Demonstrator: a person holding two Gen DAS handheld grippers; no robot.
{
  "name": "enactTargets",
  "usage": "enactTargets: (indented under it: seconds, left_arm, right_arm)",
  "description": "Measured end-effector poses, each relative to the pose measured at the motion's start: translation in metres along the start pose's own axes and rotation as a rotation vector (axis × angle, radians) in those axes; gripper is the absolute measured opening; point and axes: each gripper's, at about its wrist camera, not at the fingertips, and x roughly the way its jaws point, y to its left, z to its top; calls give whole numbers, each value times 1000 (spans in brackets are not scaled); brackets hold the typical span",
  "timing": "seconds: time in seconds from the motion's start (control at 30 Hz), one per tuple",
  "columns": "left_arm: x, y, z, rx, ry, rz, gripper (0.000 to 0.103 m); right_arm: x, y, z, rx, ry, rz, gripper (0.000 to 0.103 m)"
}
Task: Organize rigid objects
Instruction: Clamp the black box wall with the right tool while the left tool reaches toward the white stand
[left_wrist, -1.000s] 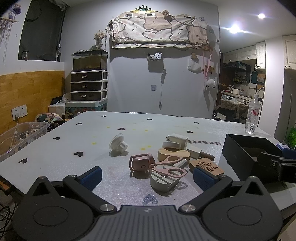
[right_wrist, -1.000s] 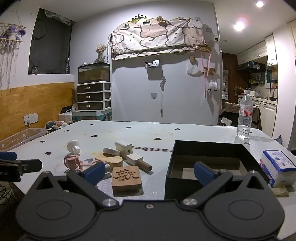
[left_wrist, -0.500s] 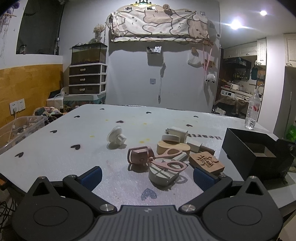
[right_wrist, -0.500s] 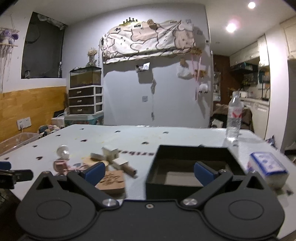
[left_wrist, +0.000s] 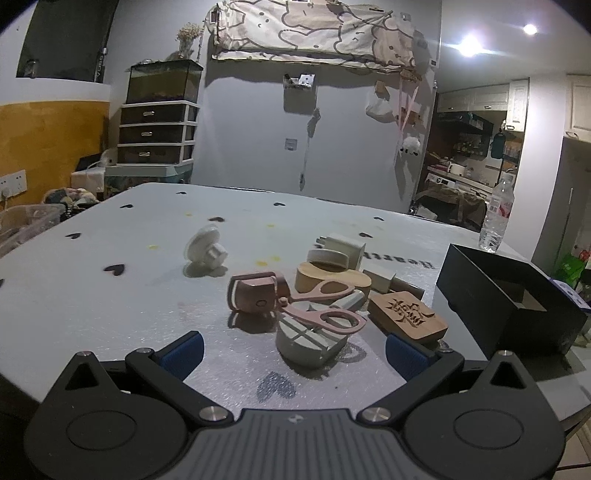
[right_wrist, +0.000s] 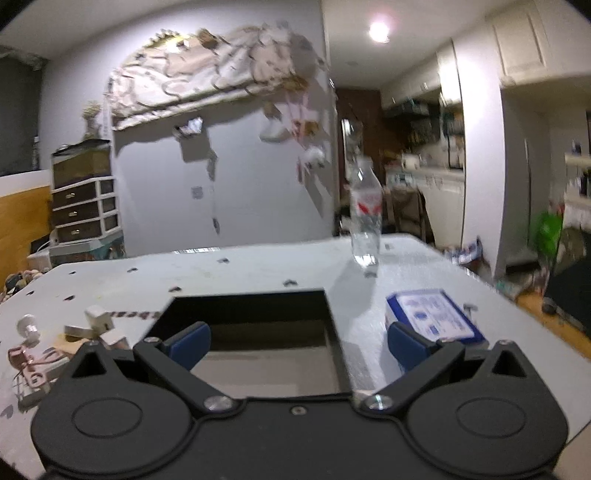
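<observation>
The cluster of rigid objects was seen lying on the table (left_wrist: 92, 295) directly ahead of the left gripper (left_wrist: 293, 350), within the line of its spread fingers. Nearest the fingertips lay the grey heart-shaped block (left_wrist: 310, 341), with the pink scissors (left_wrist: 321, 314) resting across its top — their long axis was running left to right across the gripper's approach, handles toward the right. Just left of the scissors lay a pink cased item (left_wrist: 255, 295); to the right, the carved wooden block (left_wrist: 408, 319) sat close to the right-hand fingertip. A white knob (left_wrist: 205, 251) stood apart, further back and to the left.

The black box (right_wrist: 258, 325) was seen open and directly ahead of the right gripper (right_wrist: 297, 345), its cavity framed between the fingers; nothing could be seen inside it. From the left wrist view the box lay to the right of the cluster, apart from it.

The left gripper was judged the nearer to the cluster, the right to the box. A pickup by the left, then a carry rightward, seemed the likely course.

Both grippers' fingers were recorded as spread wide, with nothing held and nothing touched — the blue pads (left_wrist: 183, 350) were bare. The right wrist view was blurred, so fine detail there was not relied on.
</observation>
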Motion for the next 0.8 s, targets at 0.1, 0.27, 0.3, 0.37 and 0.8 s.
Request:
enactTargets:
  seconds: [0.1,0.27,0.3,0.37,0.8]
  left_arm:
    - [11,-2,-1,28,-2,-20,103]
    - [35,-6,-1,118,11,-60,102]
    - [41,-5,0,130,18,-66,102]
    - [52,-4,0,145,31,-73,99]
    - [98,-2,9,233,120,-284,96]
  right_arm:
    - [15,-14,1,56,44,15,102]
    - [36,-21,5,108,131,23,73]
    - [40,-21,6,108,143,25,72]
    - [46,-20,7,98,156,31,65]
    - [70,-14,10,37,205,22,41]
